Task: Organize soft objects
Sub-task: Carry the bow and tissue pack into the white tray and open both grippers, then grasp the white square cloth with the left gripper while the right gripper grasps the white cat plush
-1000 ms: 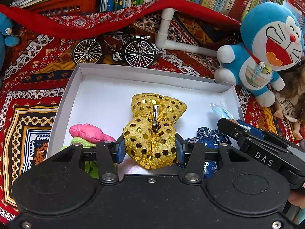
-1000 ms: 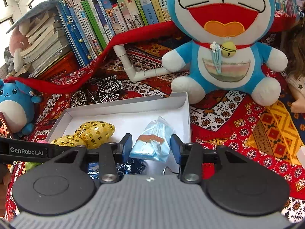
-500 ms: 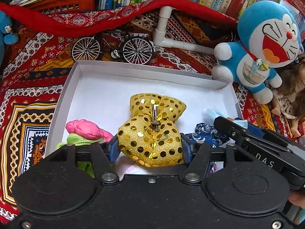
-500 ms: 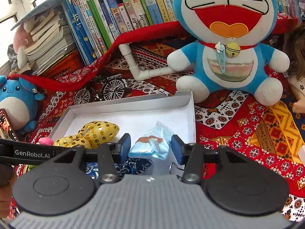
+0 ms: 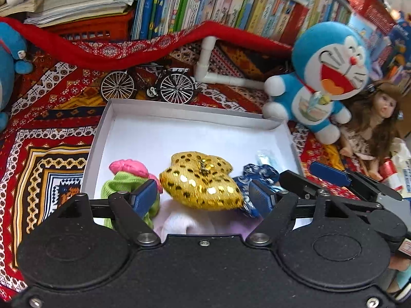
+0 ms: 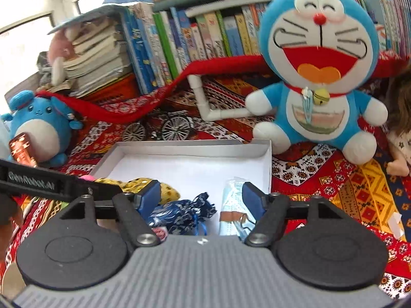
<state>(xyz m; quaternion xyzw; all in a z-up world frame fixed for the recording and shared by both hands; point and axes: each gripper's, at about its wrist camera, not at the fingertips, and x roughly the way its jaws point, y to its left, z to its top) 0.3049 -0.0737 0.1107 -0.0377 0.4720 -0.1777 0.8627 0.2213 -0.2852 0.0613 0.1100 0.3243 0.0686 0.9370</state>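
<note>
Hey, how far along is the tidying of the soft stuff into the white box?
Done: the gold sequin bow, the pink and green sock, the blue patterned cloth and the pale blue mask pack lie in the white box. In hand: nothing; the left gripper and right gripper are opening, pads clear. Left: perhaps the blue cat plush outside.

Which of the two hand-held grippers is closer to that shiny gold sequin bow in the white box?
Left. The left hand-held gripper is opening with the gold bow lying between its jaws. The right hand-held gripper is off to the bow's right, opening above the blue mask pack.
</note>
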